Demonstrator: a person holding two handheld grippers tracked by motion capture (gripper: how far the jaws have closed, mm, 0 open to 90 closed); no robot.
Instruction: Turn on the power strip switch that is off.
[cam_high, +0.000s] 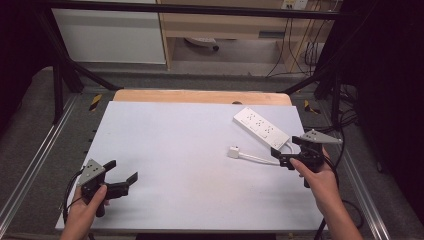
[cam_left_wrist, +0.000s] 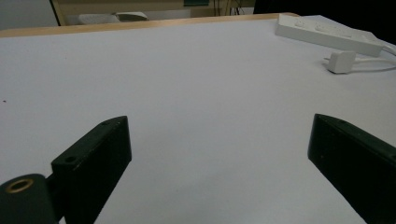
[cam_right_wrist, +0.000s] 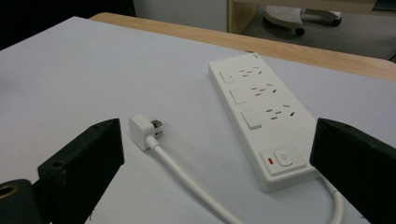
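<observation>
Lying flat on the white desk (cam_high: 190, 150), toward its far right corner: a white power strip (cam_high: 261, 128) with three socket groups and a switch end nearest the right hand-held gripper (cam_high: 281, 157). Just beside the power strip, on its near-left side, resting on its side with prongs pointing away: the white plug (cam_high: 233, 152), joined by a white cable (cam_high: 257, 159) curving back to the strip's switch end. Well apart from the power strip, over the desk's near-left part: the left hand-held gripper (cam_high: 125, 177), jaws spread wide on nothing; just near the strip's switch end, the right one, jaws likewise wide apart and empty, with plug and strip between them in the right gripper view.
</observation>
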